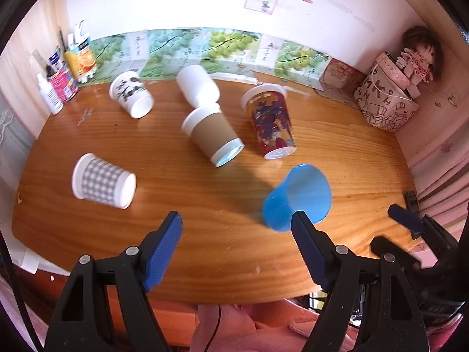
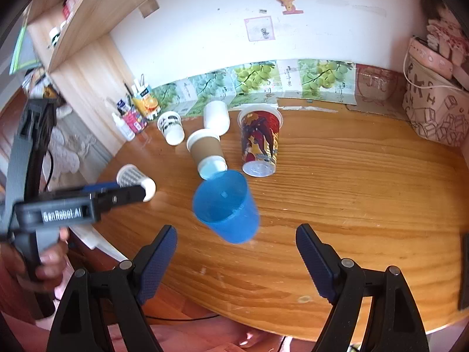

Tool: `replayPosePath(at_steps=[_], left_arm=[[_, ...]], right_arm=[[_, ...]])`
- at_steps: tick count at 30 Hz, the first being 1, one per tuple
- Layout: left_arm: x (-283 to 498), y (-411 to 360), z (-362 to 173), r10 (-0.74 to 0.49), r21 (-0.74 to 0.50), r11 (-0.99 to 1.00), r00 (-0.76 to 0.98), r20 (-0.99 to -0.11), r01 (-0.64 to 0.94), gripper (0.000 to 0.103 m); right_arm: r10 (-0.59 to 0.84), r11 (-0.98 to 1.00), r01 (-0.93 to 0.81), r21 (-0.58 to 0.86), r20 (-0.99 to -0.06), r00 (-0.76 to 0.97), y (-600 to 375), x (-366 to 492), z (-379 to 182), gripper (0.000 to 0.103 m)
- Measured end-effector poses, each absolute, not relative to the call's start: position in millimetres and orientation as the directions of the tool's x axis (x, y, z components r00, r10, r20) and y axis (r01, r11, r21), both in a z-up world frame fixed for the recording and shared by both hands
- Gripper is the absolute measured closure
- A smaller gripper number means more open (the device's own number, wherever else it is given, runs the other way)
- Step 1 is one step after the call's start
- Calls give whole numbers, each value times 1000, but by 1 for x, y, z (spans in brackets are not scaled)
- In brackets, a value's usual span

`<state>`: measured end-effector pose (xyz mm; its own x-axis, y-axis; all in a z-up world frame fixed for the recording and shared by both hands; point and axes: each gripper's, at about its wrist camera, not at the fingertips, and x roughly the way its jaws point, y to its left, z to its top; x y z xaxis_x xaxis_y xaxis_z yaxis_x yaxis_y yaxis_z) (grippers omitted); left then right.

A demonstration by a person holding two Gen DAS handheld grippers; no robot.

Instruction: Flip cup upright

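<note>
A blue plastic cup [image 1: 297,197] stands tilted on the wooden table [image 1: 205,252], blurred, mouth up and leaning; in the right wrist view the blue cup [image 2: 225,209] sits just ahead of my right gripper [image 2: 236,242], untouched. Both grippers are open and empty. My left gripper [image 1: 237,226] hangs over the table's front part, the cup just beyond its right finger [image 1: 307,243]. The right gripper shows at the right edge of the left wrist view [image 1: 410,223]; the left gripper, held by a hand, shows at the left of the right wrist view [image 2: 88,202].
Several other cups lie on their sides: a checked one [image 1: 102,180], a brown-sleeved one [image 1: 212,133], a plain white one [image 1: 198,86], a panda-print one [image 1: 132,94] and a colourful tall one [image 1: 271,121]. Bottles [image 1: 58,85] stand back left, a patterned box [image 1: 385,102] back right.
</note>
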<state>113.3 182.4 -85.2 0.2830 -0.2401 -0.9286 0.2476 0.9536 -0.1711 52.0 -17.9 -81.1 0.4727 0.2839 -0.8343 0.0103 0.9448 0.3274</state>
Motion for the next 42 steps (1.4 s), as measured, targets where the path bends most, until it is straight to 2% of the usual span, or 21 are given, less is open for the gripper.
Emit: replayPosePath(at_steps=[4,15,22,26,28,31,36,42], left_arm=[[106,207,-74,-224,-166,962,282,-933,215,20],[81,224,-38,-253,-189,955,298,-920,228,19],[69,217,-9,-143,-53,977,459,-877,205,15],[58,213,2,-32,68,986,584,-811,149,10],[51,210,10,-22,93,985,637,-770,146,6],[42,204,24,-36,113,980,709,-704,162,3],[37,201,42,-94,69,983,790,-606,170,0],[43,196,44,-101,50,986,810,-577,159,0]], right_arm=[[281,925,105,365,-844,457,-4,50,-60,19],[174,936,194,293,-865,470,40,20,-18,18],[175,946,163,279,-867,466,51,13,-5,18],[121,949,197,248,-859,497,42,10,0,18],[98,946,213,244,-842,531,35,5,4,1],[81,943,220,250,-814,576,27,0,10,0],[43,949,208,237,-751,659,19,-5,24,0],[13,969,162,185,-694,720,21,-2,37,0]])
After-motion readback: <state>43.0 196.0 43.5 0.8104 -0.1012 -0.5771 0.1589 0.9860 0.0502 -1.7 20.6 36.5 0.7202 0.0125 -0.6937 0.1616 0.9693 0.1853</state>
